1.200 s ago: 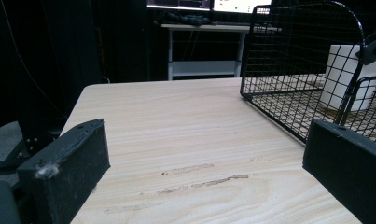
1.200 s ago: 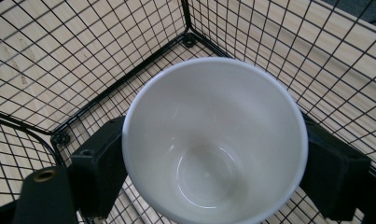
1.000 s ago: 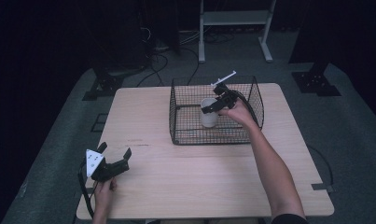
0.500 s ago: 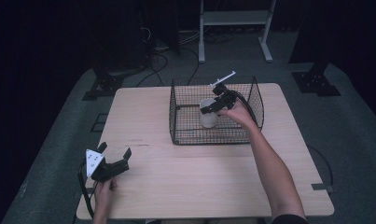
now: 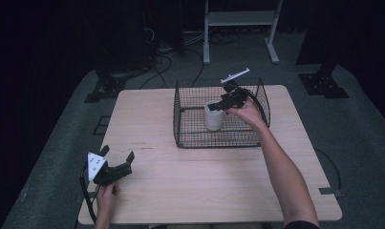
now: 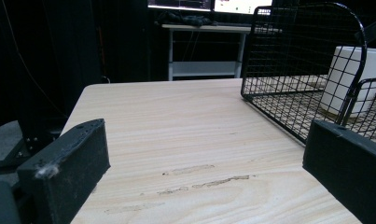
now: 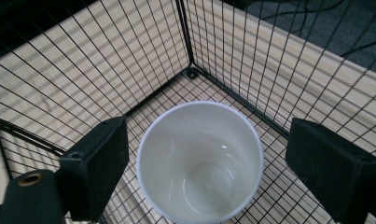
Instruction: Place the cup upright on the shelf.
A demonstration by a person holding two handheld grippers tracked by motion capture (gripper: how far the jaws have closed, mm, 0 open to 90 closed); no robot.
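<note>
a: white cup (image 5: 213,116) standing upright on the floor of the wire basket (image 5: 180,125), mouth up, long axis vertical. nothing inside it, going by the right gripper view (image 7: 200,161).

b: and the right gripper (image 5: 219,106)?

a: hanging right over the cup, pointing down into the basket. cup directly below and between the jaws. jaws parted, one on each side of the rim, just been opening, pads clear of the cup wall on both sides. so released, not grasping.

b: touching at all?

a: left jaw close beside the rim, looks like a thin gap; right jaw well apart from it. no contact visible.

b: left gripper (image 5: 117,163)?

a: resting low near the front left corner of the tabletop (image 5: 147,129), well apart from the basket. jaws spread wide, nothing between them but bare wood. left gripper view looks level across the tabletop (image 6: 176,121) at the basket (image 6: 297,60) and the cup (image 6: 358,77) behind the mesh.

b: nearer hand?

a: right, by far. left out of play.

b: basket contents?

a: just the one cup, nearer the left wall, about midway front to back. rest of the basket floor bare mesh.

b: next move?

a: probably lifting straight up out of the basket, keeping clear of the rim and the mesh walls. cup looks placed.
</note>
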